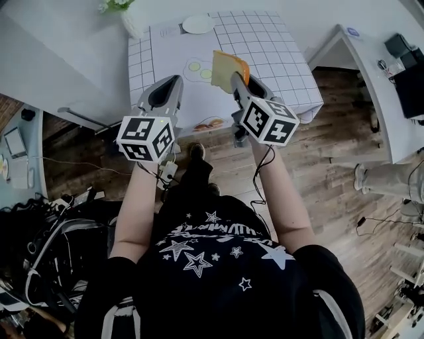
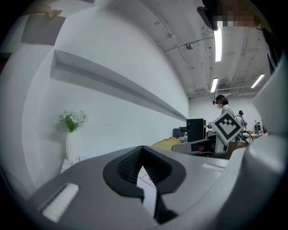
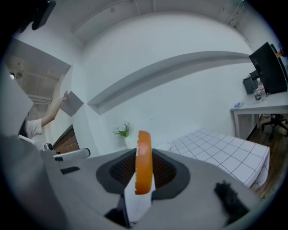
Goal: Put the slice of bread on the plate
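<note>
Grips the slice of bread [image 1: 227,69] with the right tool [image 1: 237,82], both pads pressed against its flat faces, orange crust upright and edge-on in the right gripper view. Holds the slice above the gridded table [image 1: 271,49], over its middle. Sees the white plate [image 1: 198,24] at the table's 12 o'clock edge, at about 11 o'clock from the bread and well apart from it. Sees two pale green rounds [image 1: 194,66] lying on the table just at 9 o'clock of the slice. Holds the left tool [image 1: 175,82] at 9 o'clock of the right one, tips over the table, jaws together with nothing between them. Sees a vase of flowers [image 1: 126,16] by the table's 10 o'clock corner.
</note>
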`<state>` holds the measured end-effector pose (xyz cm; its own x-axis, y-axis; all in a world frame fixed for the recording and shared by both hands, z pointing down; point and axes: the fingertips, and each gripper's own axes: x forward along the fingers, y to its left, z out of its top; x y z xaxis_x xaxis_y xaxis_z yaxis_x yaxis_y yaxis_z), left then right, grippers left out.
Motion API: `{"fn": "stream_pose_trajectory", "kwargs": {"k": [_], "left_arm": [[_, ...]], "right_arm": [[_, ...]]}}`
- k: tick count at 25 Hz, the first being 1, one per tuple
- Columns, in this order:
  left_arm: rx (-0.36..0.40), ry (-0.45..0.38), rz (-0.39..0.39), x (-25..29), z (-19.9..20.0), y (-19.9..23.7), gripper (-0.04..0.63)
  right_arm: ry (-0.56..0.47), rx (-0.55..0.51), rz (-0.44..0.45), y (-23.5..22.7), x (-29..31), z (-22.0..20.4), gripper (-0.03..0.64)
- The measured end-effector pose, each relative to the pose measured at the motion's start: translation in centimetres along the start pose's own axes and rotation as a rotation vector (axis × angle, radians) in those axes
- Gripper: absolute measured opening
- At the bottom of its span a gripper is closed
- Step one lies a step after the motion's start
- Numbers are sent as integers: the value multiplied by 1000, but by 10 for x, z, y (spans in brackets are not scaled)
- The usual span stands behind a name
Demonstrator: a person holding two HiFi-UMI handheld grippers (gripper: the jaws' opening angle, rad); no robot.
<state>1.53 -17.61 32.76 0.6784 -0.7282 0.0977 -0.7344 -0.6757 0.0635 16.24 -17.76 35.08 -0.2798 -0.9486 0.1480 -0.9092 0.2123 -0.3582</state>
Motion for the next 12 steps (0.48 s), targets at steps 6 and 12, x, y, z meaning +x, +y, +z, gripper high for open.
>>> {"fn": "stream_pose_trajectory", "kwargs": {"k": [6,12], "left_arm": [[-22,4,33,16,-10,16,9],[-59,18,32,51,-15,49,9]], "right_arm": [[6,-25,-7,-11,12,5,95],[50,-43,-25,-25,52,2,95]]}}
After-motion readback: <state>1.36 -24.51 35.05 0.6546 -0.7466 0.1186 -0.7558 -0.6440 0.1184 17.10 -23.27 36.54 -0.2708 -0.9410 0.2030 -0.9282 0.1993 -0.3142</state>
